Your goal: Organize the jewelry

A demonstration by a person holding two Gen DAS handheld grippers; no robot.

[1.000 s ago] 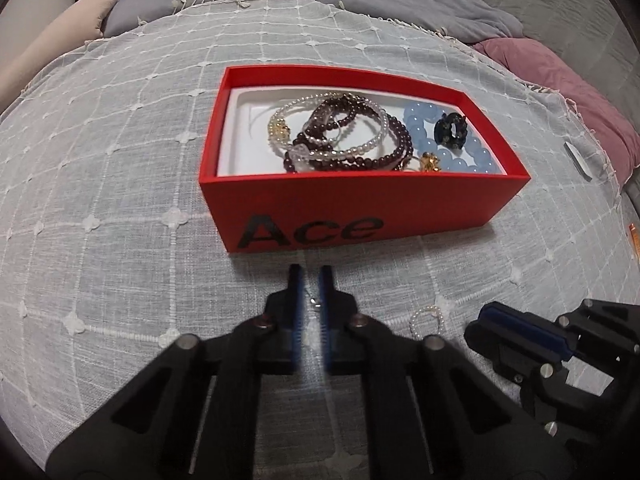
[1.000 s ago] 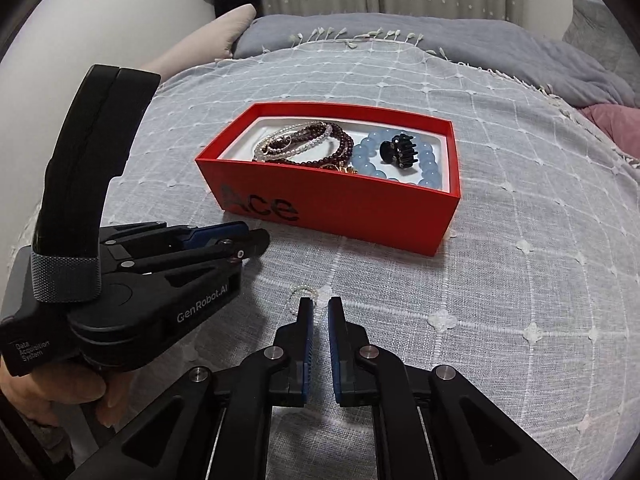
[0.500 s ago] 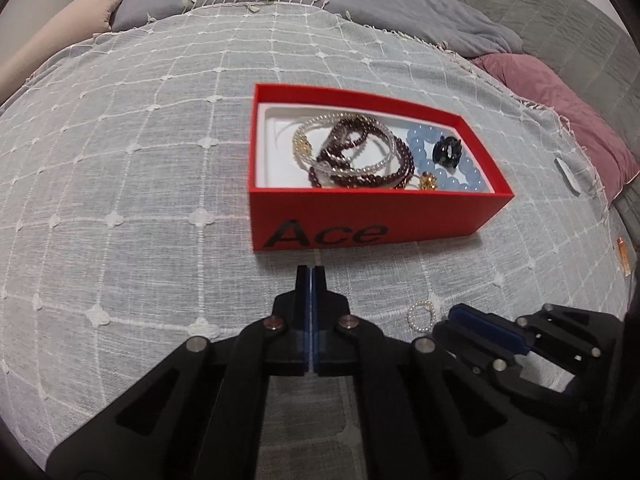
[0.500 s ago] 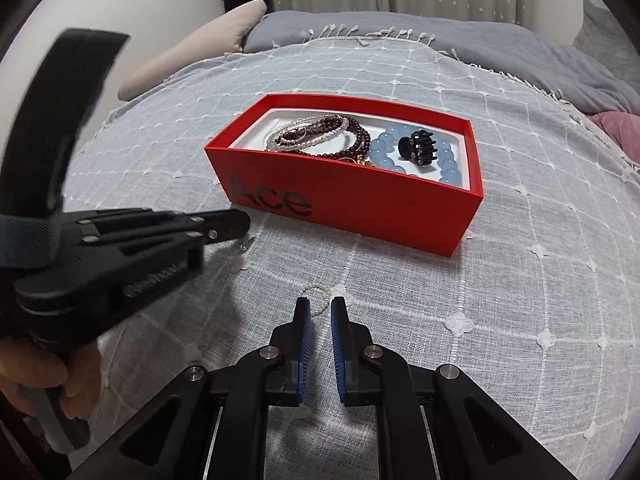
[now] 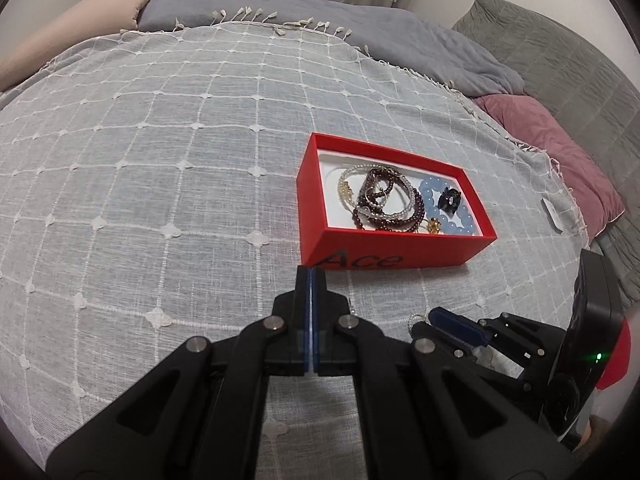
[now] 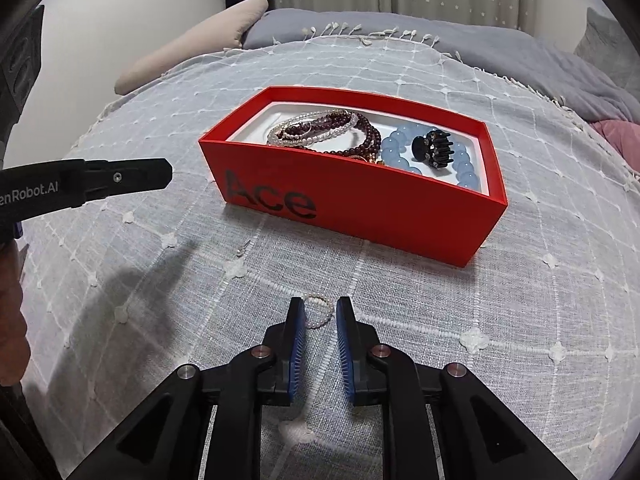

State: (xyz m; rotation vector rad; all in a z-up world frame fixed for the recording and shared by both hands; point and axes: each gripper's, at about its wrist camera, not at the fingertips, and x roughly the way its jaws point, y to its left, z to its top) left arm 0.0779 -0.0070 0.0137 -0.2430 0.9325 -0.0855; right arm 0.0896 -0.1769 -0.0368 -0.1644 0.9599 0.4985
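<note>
Here the right gripper (image 6: pixel 318 312) is opening its jaws around a small pearl ring (image 6: pixel 319 311), lower centre, pads not touching. The left gripper (image 5: pixel 311 276) is closed and empty. Risk: the pads may skid the ring along the loose-weave bedspread (image 6: pixel 540 300), or snag threads, before reaching the red box (image 6: pixel 360 204).

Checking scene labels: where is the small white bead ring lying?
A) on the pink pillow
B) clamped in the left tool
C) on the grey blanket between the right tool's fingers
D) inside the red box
C: the small white bead ring lies on the grey checked blanket between the opening fingers of the right tool, in front of the red cardboard box.
</note>
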